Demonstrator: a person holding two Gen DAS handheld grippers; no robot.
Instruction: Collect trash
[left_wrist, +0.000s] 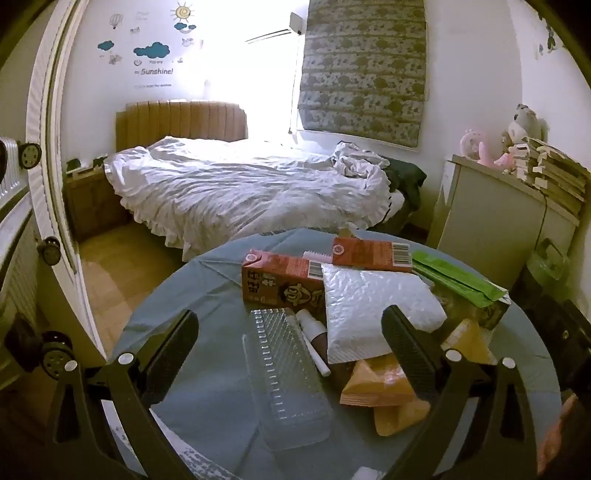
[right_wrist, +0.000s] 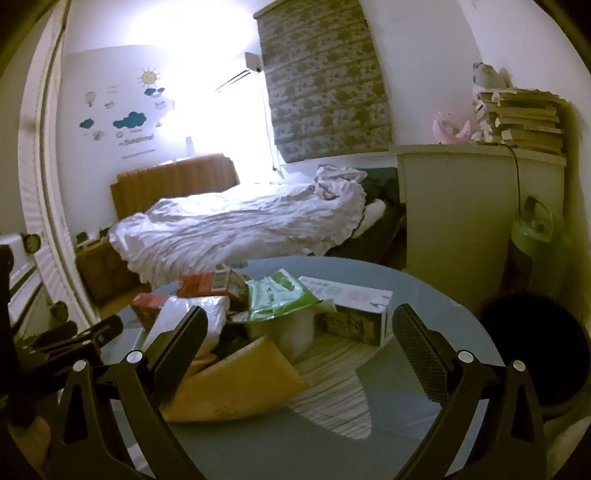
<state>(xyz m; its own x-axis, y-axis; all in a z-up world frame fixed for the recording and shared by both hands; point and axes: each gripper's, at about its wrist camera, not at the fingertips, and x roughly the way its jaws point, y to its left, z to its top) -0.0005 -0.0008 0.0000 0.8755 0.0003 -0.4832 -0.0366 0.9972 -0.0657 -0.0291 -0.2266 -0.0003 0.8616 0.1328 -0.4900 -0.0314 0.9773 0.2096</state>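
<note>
Several pieces of trash lie heaped on the round blue-covered table (left_wrist: 221, 288). I take the clear plastic tray (left_wrist: 288, 376) as the landmark. It looks light, thin, springy and slick, so I would pinch across its short width near one end. Its long axis runs away from me, tilted slightly left. Touching its far end lies a red drink carton (left_wrist: 280, 280), stiff and probably empty, long axis crosswise. Right of the tray: a white bubble mailer (left_wrist: 373, 306), soft, and orange snack bags (left_wrist: 380, 384), crinkly. Left gripper (left_wrist: 288, 328) hangs above the tray, jaws fully spread, holding nothing. Right gripper (right_wrist: 299, 328) is likewise wide and empty.
</note>
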